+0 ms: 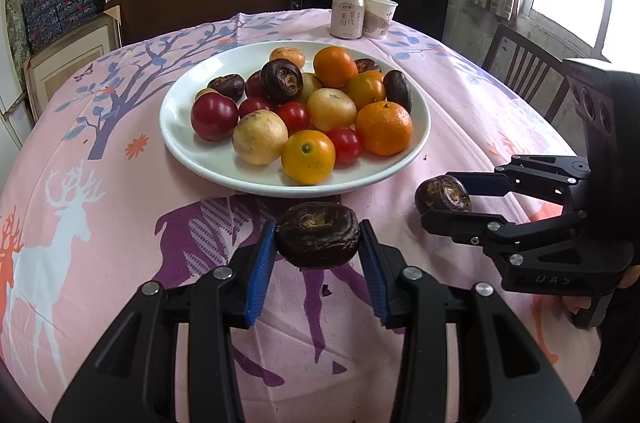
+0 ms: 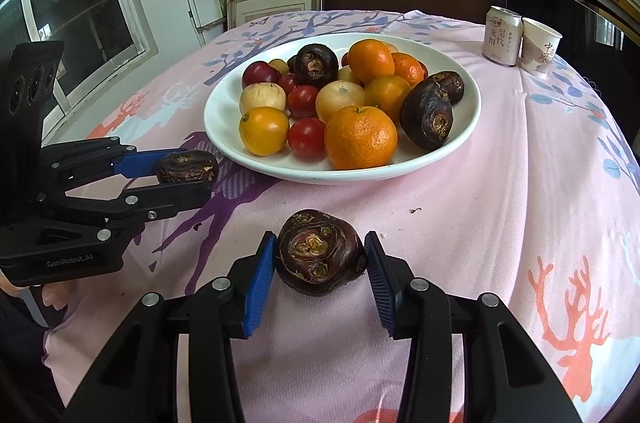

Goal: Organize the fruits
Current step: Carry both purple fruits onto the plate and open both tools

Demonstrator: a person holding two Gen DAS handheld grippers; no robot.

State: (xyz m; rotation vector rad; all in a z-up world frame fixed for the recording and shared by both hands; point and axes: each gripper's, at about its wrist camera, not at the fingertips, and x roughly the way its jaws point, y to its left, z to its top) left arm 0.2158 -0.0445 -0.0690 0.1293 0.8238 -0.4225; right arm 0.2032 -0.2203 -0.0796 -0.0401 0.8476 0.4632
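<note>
Now we hold one dark water chestnut (image 1: 318, 241) between the blue pads of the left gripper (image 1: 319, 251), another water chestnut (image 2: 320, 251) pinched in the right gripper (image 2: 321, 259); both hang just short of the white plate (image 1: 188, 147), beyond the fingertips. Rounded, slick skins could squirt sideways from such narrow pad contact; a dropped one would roll across the pink tablecloth (image 2: 500, 183).

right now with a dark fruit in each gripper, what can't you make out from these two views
- Undersides of the dark fruit in the left gripper and the one in the right gripper: each fruit's own bulk hides whether it touches the tablecloth.
- Fruits low in the white plate: covered by the pile.
- Small print on the can and paper cup: too small.
</note>
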